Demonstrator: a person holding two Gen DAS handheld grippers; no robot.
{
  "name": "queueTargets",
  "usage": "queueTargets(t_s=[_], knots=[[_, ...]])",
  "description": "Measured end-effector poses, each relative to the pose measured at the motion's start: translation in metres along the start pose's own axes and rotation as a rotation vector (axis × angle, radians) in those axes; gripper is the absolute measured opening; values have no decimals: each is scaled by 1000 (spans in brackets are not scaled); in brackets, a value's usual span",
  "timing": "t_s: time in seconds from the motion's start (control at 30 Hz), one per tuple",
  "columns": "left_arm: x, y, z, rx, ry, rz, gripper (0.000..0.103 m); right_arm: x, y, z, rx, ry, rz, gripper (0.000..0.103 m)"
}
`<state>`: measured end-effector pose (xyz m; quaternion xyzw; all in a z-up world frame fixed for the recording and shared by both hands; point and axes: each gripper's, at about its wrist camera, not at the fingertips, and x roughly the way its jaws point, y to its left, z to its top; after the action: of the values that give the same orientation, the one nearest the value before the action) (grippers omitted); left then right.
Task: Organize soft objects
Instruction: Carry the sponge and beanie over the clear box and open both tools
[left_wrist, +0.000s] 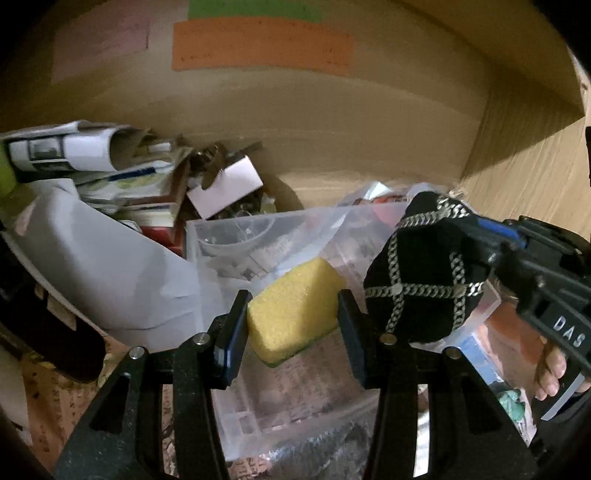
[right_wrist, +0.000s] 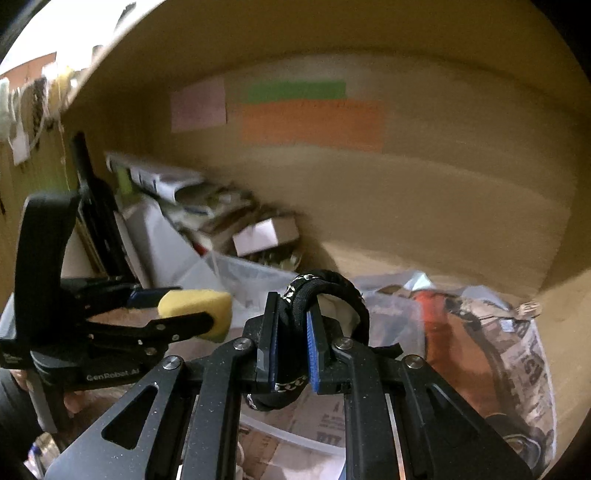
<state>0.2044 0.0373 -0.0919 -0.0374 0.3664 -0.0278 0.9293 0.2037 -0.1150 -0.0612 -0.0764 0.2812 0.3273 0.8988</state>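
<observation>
- My left gripper (left_wrist: 293, 321) is clamped on the yellow sponge (left_wrist: 295, 308), one pad on each long side, and holds it in the air above the clear plastic bin (left_wrist: 236, 236).
- The sponge looks light and springy — it has a thin green scrub layer on the underside, and the foam is barely dented where my pads press, so I judge this squeeze is enough. Across the middle of the sides is the right place to hold; a corner would fold and slip.
- My right gripper (right_wrist: 291, 347) is closed on the black fabric piece (right_wrist: 325, 291), pinching a bunched fold with silver chain trim. From the left wrist view it hangs as a rounded bundle (left_wrist: 424, 273) just beside the sponge, over the bin's right edge.
- That cloth is limp and will sag and swing — the chain trim may add a little weight and could snag on the bin rim.
- Around the bin lie crumpled plastic bags (right_wrist: 480, 332) and a heap of papers and boxes (left_wrist: 129, 177) against the cardboard wall (left_wrist: 332, 110).
</observation>
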Motion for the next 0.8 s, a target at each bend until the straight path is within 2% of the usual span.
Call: queueTargets(t_s=[0.33,0.47,0.57,0.63,0.8], knots=[[16,-5,-1,15,74,-9,49,28,-18,-17,25,148,-14,12],[10,-1,0,-2,64,-15,56,29,-24,-19,31,169,-35,16],[-2,-1,0,-7,39,-18,63,23,-24,-20,24,160,-60,38],[-11,-1,1,-4,16,-14,68,15,-24,-21,12,137,-90,61],[-43,0,-2,-4,-57,-15,82,-10,-17,-20,-17,75,-128,74]])
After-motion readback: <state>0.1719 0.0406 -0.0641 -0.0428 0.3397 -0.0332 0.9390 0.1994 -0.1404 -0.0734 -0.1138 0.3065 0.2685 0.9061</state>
